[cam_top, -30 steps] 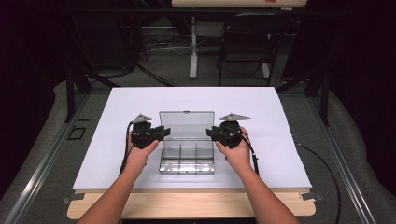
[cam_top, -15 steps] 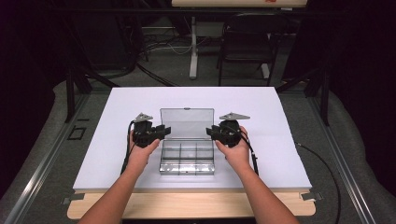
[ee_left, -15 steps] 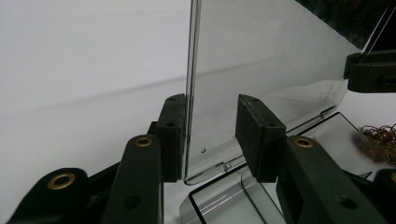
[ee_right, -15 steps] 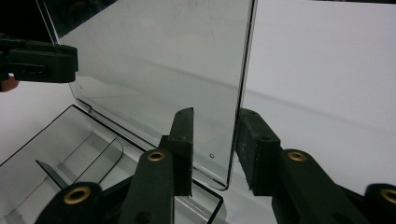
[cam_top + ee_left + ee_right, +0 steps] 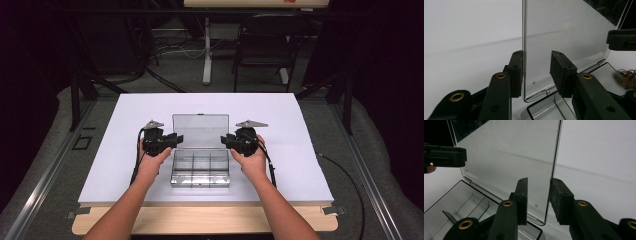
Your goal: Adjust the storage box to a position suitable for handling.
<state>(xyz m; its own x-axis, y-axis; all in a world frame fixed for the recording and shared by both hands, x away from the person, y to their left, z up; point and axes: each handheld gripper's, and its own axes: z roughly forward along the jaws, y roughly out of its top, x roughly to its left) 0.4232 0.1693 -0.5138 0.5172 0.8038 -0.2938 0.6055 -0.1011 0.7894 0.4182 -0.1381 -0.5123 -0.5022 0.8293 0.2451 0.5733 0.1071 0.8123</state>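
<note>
High view first: the white table (image 5: pixel 125 165) takes most of the scene, and on its near middle lies a clear plastic box (image 5: pixel 200 175) with compartments. Its lid (image 5: pixel 200 131) stands open and nearly upright at the far side of the box, on the hinge.

The person brings one tool to each side of this lid. The left gripper (image 5: pixel 172 141) is at the lid's left edge and the right gripper (image 5: pixel 227 141) at its right edge, both low, close to the hinge.

In the left gripper view the lid's edge stands between the two jaws. It lies against one pad (image 5: pixel 517 72), and the other pad is clearly apart from it, so the jaws are not clamped on it. In the right gripper view it is similar: the edge passes between the jaws, very near one pad (image 5: pixel 560 200), with a gap to the other. Neither tool really holds anything, I think; they only straddle the lid.

To my judgement the step in hand is handling the lid, opening it fully or starting to fold it down. The next move asks for both hands to swing together around the hinge, evenly, so the thin lid does not twist and the light box does not slide on the table.
</note>
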